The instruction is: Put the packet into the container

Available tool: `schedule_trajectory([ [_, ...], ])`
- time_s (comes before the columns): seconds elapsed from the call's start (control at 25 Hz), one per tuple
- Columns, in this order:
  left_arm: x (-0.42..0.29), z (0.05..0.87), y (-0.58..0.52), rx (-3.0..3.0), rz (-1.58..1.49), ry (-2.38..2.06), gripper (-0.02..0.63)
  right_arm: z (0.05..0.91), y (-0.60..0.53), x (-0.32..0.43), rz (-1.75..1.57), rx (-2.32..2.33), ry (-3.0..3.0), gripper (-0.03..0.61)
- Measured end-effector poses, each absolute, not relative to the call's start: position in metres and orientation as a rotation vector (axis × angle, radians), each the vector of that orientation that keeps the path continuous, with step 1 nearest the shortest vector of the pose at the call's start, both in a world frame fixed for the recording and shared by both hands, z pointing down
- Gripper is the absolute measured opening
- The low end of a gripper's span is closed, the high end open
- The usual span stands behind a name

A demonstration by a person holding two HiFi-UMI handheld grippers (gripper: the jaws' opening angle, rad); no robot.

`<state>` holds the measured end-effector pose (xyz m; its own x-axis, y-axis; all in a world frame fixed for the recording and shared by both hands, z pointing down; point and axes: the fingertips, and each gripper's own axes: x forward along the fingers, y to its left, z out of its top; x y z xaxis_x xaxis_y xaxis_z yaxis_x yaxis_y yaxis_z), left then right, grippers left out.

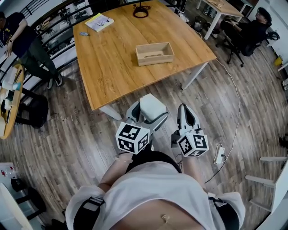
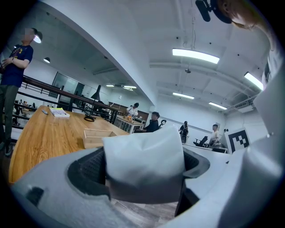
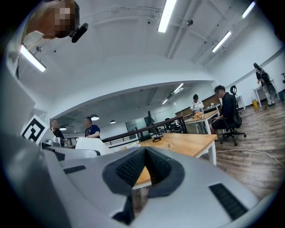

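A white packet (image 1: 153, 107) sits between the jaws of my left gripper (image 1: 150, 113), which is shut on it; in the left gripper view the packet (image 2: 144, 153) fills the gap between the two pads. My right gripper (image 1: 186, 113) is beside it, shut and holding nothing, with its fingertips meeting (image 3: 144, 153). Both grippers are held close to my body, above the wooden floor and short of the table's near edge. The container, an open shallow wooden box (image 1: 155, 53), stands on the wooden table (image 1: 108, 67) well ahead of the grippers. It also shows in the left gripper view (image 2: 97, 136).
A yellow-white book (image 1: 99, 21) and a black cable coil (image 1: 141, 11) lie at the table's far end. One person (image 1: 22, 40) stands at the far left and another sits at the upper right (image 1: 252, 29). A power strip (image 1: 219, 155) with its cable lies on the floor to my right.
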<state>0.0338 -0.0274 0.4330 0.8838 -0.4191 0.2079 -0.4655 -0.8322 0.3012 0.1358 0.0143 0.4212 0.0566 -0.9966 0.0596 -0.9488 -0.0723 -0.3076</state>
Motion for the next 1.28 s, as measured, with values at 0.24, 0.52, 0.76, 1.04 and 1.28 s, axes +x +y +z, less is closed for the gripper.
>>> schedule_trajectory([
  [0.24, 0.05, 0.434, -0.05, 2.704, 0.19, -0.646, 0.47, 0.422, -0.004, 0.15, -0.389, -2.15, 1.995, 0.012],
  [0.52, 0.072, 0.434, -0.087, 2.697, 0.193, -0.64, 0.47, 0.421, -0.036, 0.176, -0.385, -2.173, 1.968, 0.012],
  [0.76, 0.096, 0.43, -0.124, 2.702, 0.196, -0.623, 0.471, 0.416, -0.072, 0.203, -0.381, -2.196, 1.947, 0.011],
  [1.04, 0.116, 0.427, -0.176, 2.694, 0.192, -0.629, 0.47, 0.409, -0.125, 0.221, -0.372, -2.194, 1.964, 0.012],
  [1.28, 0.132, 0.424, -0.218, 2.692, 0.183, -0.641, 0.471, 0.407, -0.169, 0.238, -0.373, -2.187, 1.975, 0.012],
])
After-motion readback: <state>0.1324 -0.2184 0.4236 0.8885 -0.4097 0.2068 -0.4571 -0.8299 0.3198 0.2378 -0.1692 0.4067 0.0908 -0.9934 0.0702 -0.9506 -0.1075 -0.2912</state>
